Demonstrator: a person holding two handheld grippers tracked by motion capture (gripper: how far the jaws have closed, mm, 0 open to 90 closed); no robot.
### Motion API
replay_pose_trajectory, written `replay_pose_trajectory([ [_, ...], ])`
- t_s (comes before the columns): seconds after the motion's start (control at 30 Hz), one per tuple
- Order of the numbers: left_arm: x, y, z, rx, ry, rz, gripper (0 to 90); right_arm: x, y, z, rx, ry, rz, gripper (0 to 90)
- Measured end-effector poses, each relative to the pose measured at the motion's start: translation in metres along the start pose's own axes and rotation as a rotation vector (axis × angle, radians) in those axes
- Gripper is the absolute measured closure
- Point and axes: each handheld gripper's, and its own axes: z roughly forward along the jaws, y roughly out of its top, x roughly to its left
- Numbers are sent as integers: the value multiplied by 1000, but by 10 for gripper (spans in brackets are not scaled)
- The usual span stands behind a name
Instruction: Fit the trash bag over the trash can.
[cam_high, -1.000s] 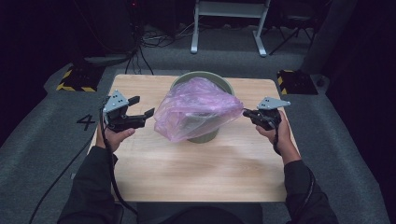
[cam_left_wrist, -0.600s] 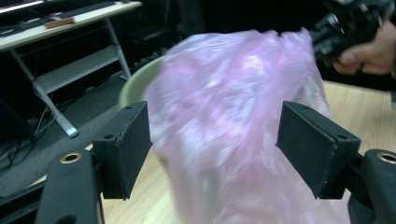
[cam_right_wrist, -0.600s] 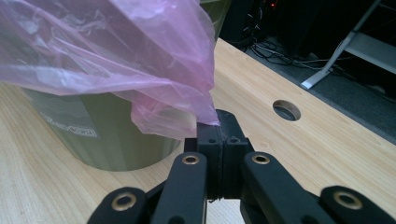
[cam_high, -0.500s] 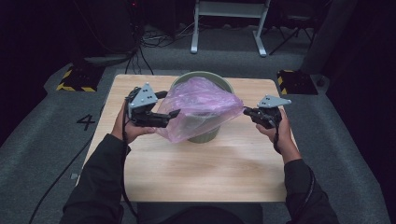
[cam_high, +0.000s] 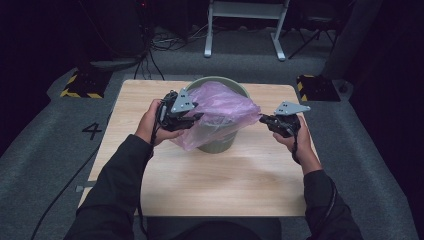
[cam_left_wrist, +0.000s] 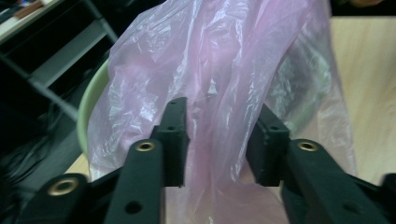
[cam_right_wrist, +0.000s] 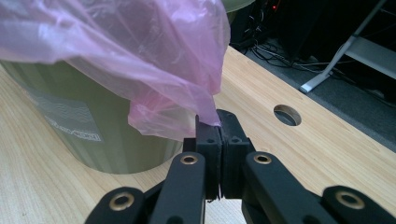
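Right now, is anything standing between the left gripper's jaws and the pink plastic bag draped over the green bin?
Nothing visible does. The left gripper has just been closing, and a fold of the thin pink plastic bag already lies between its pads, with a gap at the sides. The right gripper pinches the bag's other edge beside the round green bin.

High view overhead; both tongs views close, sharing the pink bag (cam_high: 220, 107).

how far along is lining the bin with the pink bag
Done: the pink bag is draped over the green bin, and the right hand-held gripper is shut on its edge. In hand: the left hand-held gripper has just been closing around the bag's other side, film between its pads, not yet pinched. Left: spreading the opening and folding it over the rim, which shows bare at the back.
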Motion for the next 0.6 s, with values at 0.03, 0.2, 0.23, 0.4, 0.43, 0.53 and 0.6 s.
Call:
replay_pose_trajectory([
  [0.03, 1, -1, -1, -14, -2, 1, 695, 0, 0, 0, 1, 0, 0, 894],
  [0.2, 13, -6, -7, -79, -15, -62, 850, -1, -2, 0, 6, -5, -6, 900],
  [0.23, 17, -8, -7, -87, -12, -78, 865, -1, -3, 0, 4, -4, -3, 900],
  [0.4, 35, -18, -6, -127, 12, -190, 893, 0, -4, 1, 8, -11, -13, 900],
  [0.43, 39, -21, -5, -131, 20, -211, 893, 0, -5, 1, 8, -14, -13, 900],
  [0.53, 51, -29, -2, -124, 41, -259, 893, -1, -6, 1, 8, -16, -9, 900],
  [0.6, 58, -35, 0, -118, 51, -285, 893, -2, -6, 1, 7, -18, -9, 900],
])
